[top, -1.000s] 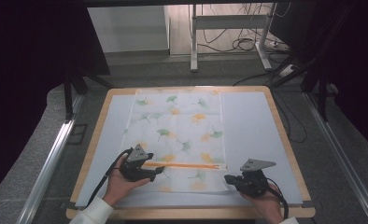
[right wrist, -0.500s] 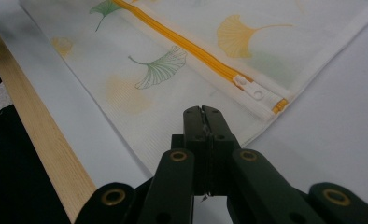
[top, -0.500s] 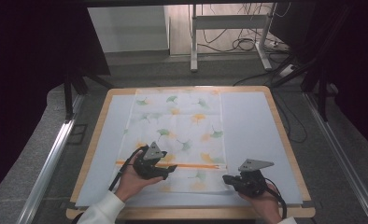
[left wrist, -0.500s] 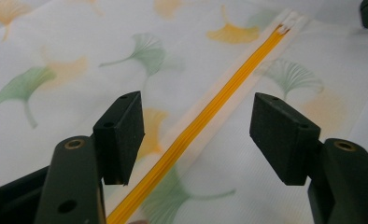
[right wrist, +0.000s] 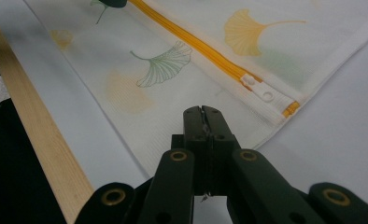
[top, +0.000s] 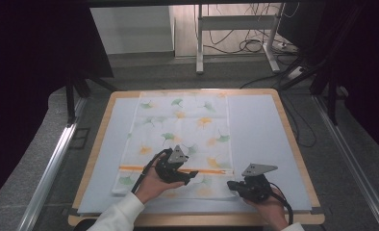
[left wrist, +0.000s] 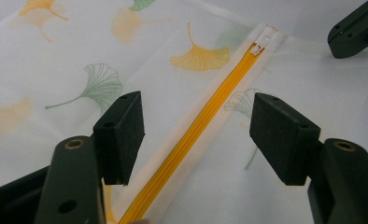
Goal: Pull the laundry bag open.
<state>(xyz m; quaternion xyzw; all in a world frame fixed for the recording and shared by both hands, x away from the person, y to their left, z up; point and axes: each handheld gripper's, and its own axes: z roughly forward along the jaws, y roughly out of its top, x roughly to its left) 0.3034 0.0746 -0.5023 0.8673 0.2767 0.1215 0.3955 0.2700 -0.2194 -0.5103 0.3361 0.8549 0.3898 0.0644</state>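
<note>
Dark room, wooden-edged table (top: pixel 95 159) with pale mat. Ginkgo-print mesh bag (top: pixel 183 130) flat at centre, nothing visibly inside. Orange zipper (top: pixel 139 169) runs crosswise near person's edge, pull (left wrist: pixel 265 41) at right end. Left gripper (left wrist: pixel 196 135) hovers astride zipper, jaws spread wide, just closing slightly, nothing pinched; pull ahead along zipper. Right gripper (right wrist: pixel 203 113) clamped tight, empty, resting on bag edge beside pull, nearer.

Table brightly, evenly lit (soft shadows), surroundings dark; close gripper parts slightly blurred.
</note>
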